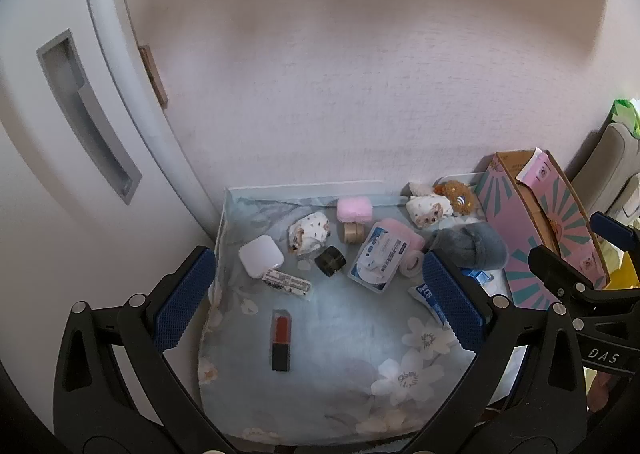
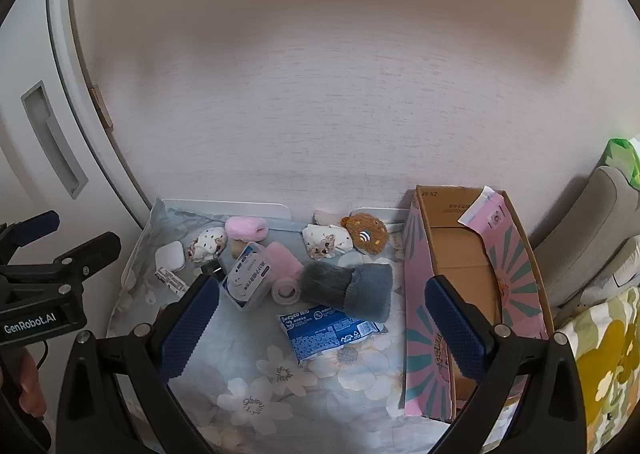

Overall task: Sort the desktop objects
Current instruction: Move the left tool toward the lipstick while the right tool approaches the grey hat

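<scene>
A flowered blue cloth [image 1: 340,338] covers the desktop, scattered with small things. A red and black lipstick [image 1: 281,340] lies nearest my left gripper [image 1: 318,296], which hangs open above the cloth holding nothing. Farther back lie a white case [image 1: 261,255], a black jar [image 1: 330,261], a patterned strip pack [image 1: 287,285] and a clear box with a blue label [image 1: 380,258]. My right gripper [image 2: 322,324] is open too, above a blue tissue pack [image 2: 326,330] and a grey fuzzy glove [image 2: 356,286]. An empty pink cardboard box [image 2: 472,278] stands open at the right.
At the back lie a pink puff [image 1: 354,209], a tape roll [image 2: 285,289], printed socks [image 2: 324,240] and a brown bear plush [image 2: 366,234]. A white cabinet door [image 1: 60,134] stands on the left, a wall behind, yellow-flowered fabric [image 2: 608,366] at the right.
</scene>
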Action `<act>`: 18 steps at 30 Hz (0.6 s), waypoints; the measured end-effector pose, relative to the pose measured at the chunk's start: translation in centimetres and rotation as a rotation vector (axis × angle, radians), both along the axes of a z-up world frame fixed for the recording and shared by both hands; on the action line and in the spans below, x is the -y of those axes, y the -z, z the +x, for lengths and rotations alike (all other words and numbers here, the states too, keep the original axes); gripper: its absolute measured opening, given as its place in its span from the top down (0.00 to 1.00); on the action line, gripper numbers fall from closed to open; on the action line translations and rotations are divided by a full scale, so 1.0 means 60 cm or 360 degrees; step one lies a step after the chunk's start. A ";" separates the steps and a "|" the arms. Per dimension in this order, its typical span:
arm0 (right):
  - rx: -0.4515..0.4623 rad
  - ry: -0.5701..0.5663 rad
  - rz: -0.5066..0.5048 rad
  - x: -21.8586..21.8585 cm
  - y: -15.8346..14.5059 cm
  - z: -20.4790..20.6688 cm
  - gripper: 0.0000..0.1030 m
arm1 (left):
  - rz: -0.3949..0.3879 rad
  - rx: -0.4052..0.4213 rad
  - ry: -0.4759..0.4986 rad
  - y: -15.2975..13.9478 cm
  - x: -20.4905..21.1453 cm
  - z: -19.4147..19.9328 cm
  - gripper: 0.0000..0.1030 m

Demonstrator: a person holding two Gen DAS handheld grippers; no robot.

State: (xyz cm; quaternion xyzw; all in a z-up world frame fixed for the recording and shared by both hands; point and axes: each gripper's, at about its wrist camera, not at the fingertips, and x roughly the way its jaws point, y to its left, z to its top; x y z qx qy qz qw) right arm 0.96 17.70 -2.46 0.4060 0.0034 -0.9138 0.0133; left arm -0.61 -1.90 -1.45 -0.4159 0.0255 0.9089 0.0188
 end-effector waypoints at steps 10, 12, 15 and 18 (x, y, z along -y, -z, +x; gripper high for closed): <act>0.0007 -0.0030 -0.0004 0.006 0.002 -0.003 0.00 | 0.0024 0.0017 -0.0028 0.008 0.012 0.004 0.00; 0.0007 -0.0037 -0.0008 0.005 0.004 -0.004 0.00 | 0.0022 0.0019 -0.0043 0.009 0.019 0.005 0.00; -0.0009 -0.0049 -0.0005 -0.006 0.004 -0.010 0.00 | 0.0016 0.0014 -0.0081 0.010 0.041 0.007 0.00; -0.0011 -0.0077 -0.0012 -0.019 0.008 -0.012 0.00 | 0.0013 0.0019 -0.0129 0.018 0.074 0.010 0.00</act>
